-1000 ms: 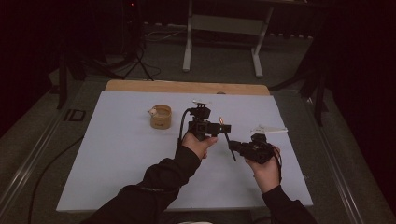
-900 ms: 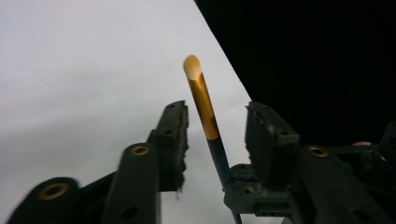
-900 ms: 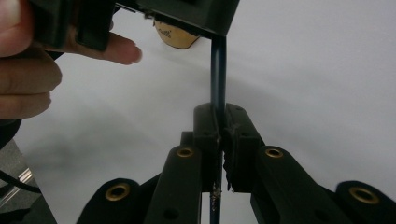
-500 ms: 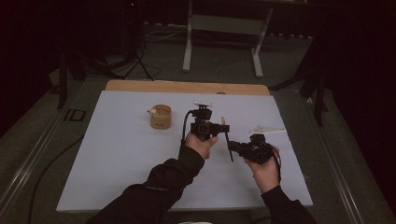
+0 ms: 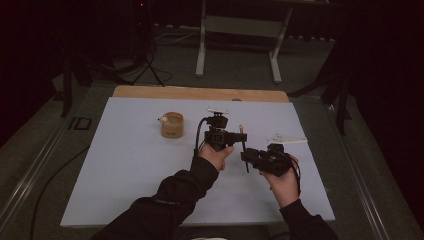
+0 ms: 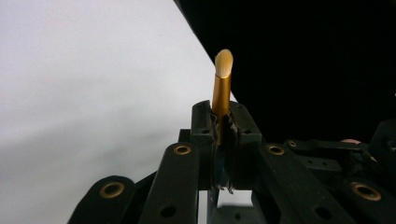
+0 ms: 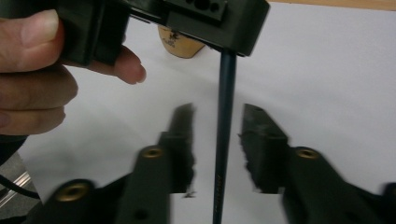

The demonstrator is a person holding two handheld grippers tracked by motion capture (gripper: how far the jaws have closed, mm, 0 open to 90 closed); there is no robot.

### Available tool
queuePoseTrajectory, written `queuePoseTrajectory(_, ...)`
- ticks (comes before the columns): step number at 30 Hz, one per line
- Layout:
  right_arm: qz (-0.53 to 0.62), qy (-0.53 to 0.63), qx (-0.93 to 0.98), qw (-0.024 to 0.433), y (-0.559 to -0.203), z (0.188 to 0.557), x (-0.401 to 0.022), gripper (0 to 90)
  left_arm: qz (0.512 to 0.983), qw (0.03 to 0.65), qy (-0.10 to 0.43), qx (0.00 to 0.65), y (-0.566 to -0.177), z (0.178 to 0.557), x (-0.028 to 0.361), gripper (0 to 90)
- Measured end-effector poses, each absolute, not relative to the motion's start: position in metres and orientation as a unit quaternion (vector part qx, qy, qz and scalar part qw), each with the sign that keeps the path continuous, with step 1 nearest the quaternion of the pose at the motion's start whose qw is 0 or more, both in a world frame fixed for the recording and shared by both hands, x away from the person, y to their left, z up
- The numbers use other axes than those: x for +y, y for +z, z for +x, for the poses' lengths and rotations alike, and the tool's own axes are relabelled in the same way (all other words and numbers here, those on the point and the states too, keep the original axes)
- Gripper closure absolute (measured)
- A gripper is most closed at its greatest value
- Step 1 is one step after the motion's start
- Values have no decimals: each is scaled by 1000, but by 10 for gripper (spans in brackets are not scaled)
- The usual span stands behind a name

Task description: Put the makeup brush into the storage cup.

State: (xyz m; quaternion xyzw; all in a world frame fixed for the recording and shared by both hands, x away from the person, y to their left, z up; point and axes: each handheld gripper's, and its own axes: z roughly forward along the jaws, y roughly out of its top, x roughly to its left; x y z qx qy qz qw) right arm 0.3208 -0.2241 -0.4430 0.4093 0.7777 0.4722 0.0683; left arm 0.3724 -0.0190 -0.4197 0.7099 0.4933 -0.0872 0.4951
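Holding: left gripper (image 5: pixel 235 138) is clamped on a makeup brush (image 6: pixel 221 88), jaws pressed tight on the gold ferrule just below the pale bristle tip.
Brush position: raised off the table (image 5: pixel 125 165), over its right half, between the two grippers; in the high view it runs roughly upright, tip uppermost and dark handle pointing down toward the near edge.
Brush handle: in the right gripper view the dark handle (image 7: pixel 224 130) hangs from the left gripper's body and passes down between the right gripper's two jaws.
Right gripper (image 7: pixel 218 140): jaws have just been opening; they stand apart on either side of the handle with a gap on both sides, pads not pressing on it, so this tool has let go.
Right gripper place: in the high view it sits just right of and nearer the near edge than the left gripper, close to it, pointing toward it.
Hands: the left hand (image 5: pixel 214 155) grips its tool from below; the right hand (image 5: pixel 281 180) does likewise.
Cup: a small tan cup (image 5: pixel 172 125) stands on the table toward the far edge, left of the grippers and well apart from them.
White piece: a flat white object (image 5: pixel 286 139) lies near the table's right edge, beyond the right gripper.
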Motion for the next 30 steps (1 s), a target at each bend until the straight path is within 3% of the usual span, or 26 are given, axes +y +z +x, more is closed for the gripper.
queuePoseTrajectory(2, 412, 472, 776, 73, -444, 321, -223, 501, 713, 498, -82, 486, -419, 372, -19, 838)
queuePoseTrajectory(6, 413, 471, 776, 76, -444, 322, -223, 411, 722, 503, -61, 471, -416, 370, -16, 837)
queuePoseTrajectory(15, 408, 475, 776, 76, -444, 321, -223, 269, 737, 516, -19, 437, -406, 368, -4, 838)
queuePoseTrajectory(30, 392, 481, 782, 66, -444, 320, -219, 121, 737, 549, 32, 393, -373, 358, 25, 839)
